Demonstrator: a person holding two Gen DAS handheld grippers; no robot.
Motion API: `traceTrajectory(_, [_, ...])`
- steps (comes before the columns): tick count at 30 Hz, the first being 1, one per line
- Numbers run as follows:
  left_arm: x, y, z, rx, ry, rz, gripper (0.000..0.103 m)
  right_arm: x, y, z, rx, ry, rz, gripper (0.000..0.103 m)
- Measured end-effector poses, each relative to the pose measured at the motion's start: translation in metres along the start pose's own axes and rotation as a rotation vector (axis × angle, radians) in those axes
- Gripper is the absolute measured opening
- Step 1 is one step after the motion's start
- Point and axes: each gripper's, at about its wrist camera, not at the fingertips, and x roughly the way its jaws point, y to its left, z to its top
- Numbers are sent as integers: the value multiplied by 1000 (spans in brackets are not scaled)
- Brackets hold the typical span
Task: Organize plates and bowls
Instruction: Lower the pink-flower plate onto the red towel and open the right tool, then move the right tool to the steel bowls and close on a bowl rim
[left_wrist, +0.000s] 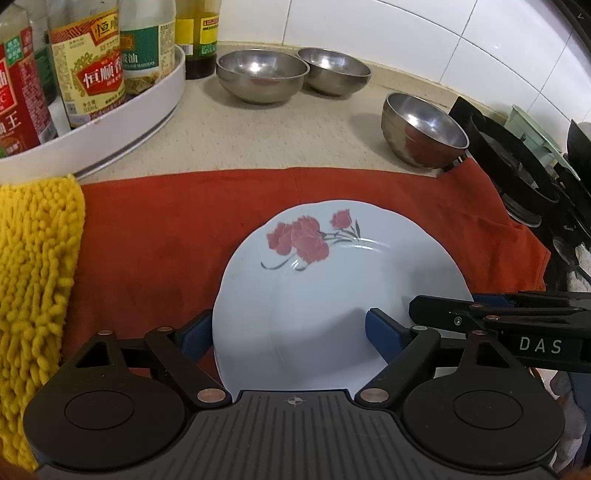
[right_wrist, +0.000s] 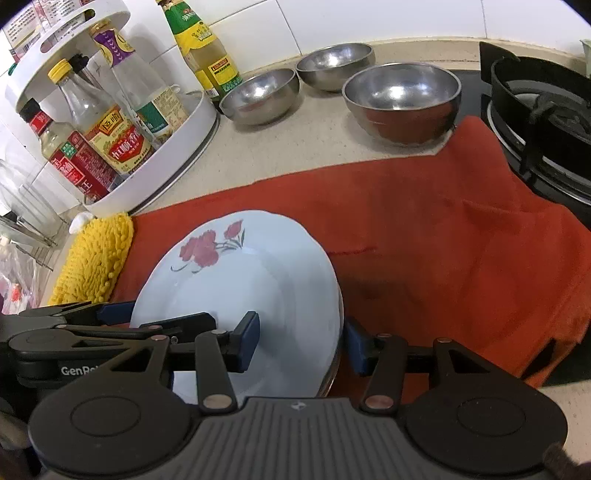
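Note:
A pale blue plate with red flowers (left_wrist: 314, 288) (right_wrist: 251, 288) lies on the red cloth (left_wrist: 166, 229) (right_wrist: 443, 229). My left gripper (left_wrist: 291, 336) is open, one finger left of the plate's near rim, the other over the plate. My right gripper (right_wrist: 301, 341) is open and straddles the plate's right rim, one finger on top, one outside. A metal rim shows under the plate in the right wrist view. Three steel bowls stand on the counter behind: two at the back (left_wrist: 262, 75) (left_wrist: 334, 70) and one nearer the stove (left_wrist: 423, 129) (right_wrist: 402, 98).
A white rotating rack (left_wrist: 147, 99) (right_wrist: 177, 140) with sauce bottles stands at the back left. A yellow chenille cloth (left_wrist: 37, 280) (right_wrist: 96, 254) lies left of the red cloth. A black gas stove (left_wrist: 517, 173) (right_wrist: 539, 122) is at the right. White tiled wall behind.

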Motion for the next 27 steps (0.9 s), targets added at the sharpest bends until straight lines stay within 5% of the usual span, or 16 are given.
traceTrajectory(10, [-13,12,49,55,-104,4,93,-6,1,18,-35,-22,-38,46])
traceTrajectory(16, [0,22,109,-10,-188,55,97,-20,7,70,-80,-136,-101,46])
traceTrajectory(27, [40,21,161,-124,-169,185,99,31,10,175,-94,-129,-109,46])
